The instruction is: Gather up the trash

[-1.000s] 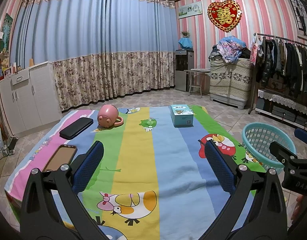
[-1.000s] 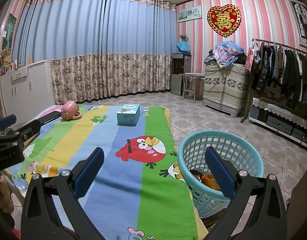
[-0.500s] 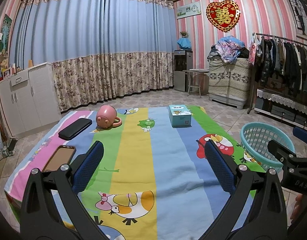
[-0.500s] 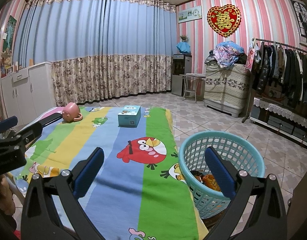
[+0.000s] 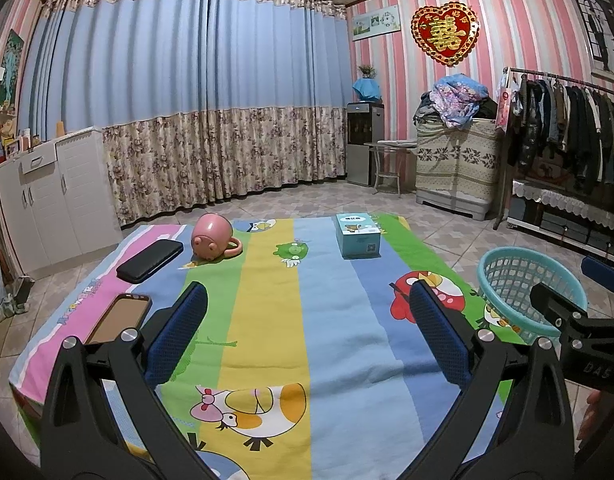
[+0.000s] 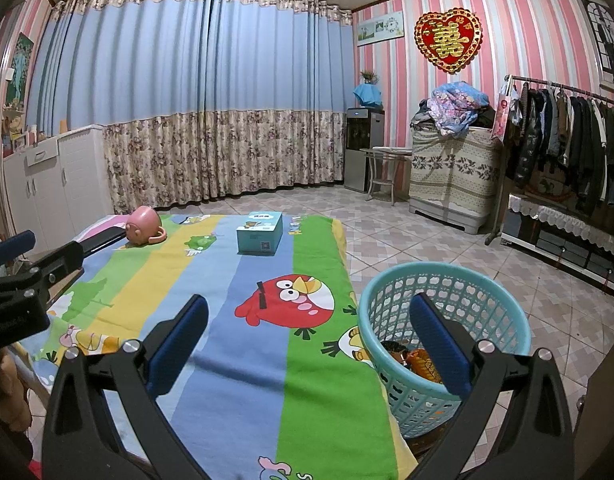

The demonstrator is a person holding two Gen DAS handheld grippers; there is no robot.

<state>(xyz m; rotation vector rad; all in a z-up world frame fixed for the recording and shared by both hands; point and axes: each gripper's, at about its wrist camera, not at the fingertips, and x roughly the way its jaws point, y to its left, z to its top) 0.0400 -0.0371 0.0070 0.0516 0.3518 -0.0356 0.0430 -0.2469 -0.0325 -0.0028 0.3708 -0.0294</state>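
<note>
Both my jaws stand wide and empty above the striped cloth (image 5: pixel 267 320) on the desk. The teal basket (image 6: pixel 447 400) sits just off the right edge, handy for dropping trash; it holds two or three wrappers (image 6: pixel 419 360), hard to count through my jaw. On the cloth: one pink mug (image 5: pixel 213 236), one box (image 5: pixel 357 236), two phones (image 5: pixel 149 254).
</note>
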